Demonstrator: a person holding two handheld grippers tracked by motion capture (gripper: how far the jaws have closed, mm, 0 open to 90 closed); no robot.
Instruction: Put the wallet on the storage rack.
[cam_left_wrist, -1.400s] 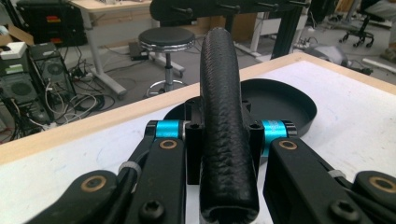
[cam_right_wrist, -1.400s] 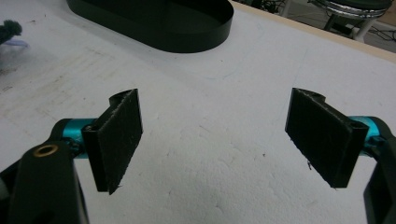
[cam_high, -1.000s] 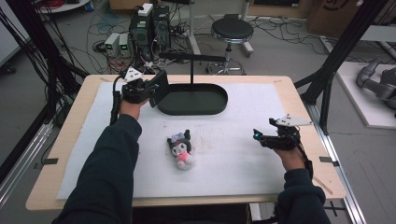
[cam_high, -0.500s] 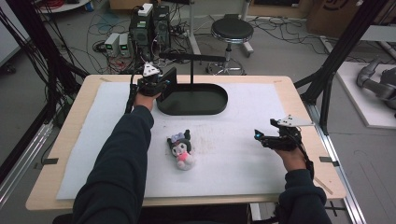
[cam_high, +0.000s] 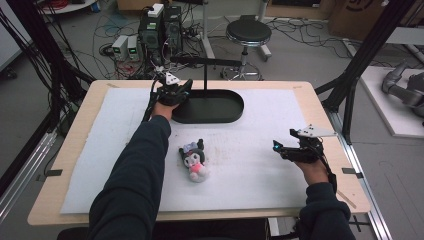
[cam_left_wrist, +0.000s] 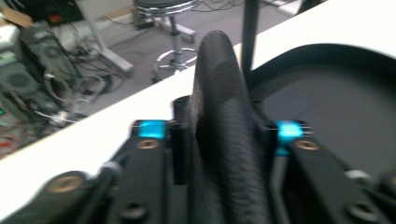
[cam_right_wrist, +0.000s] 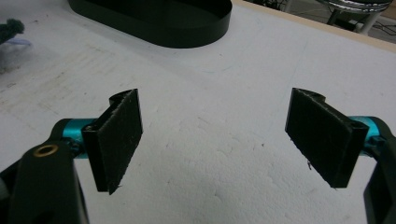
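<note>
plush toy (cam_high: 194, 160): dark head, pink body; lay mid-mat, head toward far edge, long axis near-to-far, slightly tilted.
left gripper (cam_high: 181, 90): jaws pressed together, nothing between; at black oval tray (cam_high: 227, 114) rim.
right gripper (cam_right_wrist: 212, 140): jaws wide apart, empty; over white mat (cam_high: 260, 165), right side.

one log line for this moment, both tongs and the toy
left tongs: shut at black tray rim | right tongs: open, empty | plush toy: on mat, untouched

Small plush toy (cam_high: 194, 160) (dark hood, pink body) lying mid-mat, near black tray (cam_high: 231, 111).
</note>
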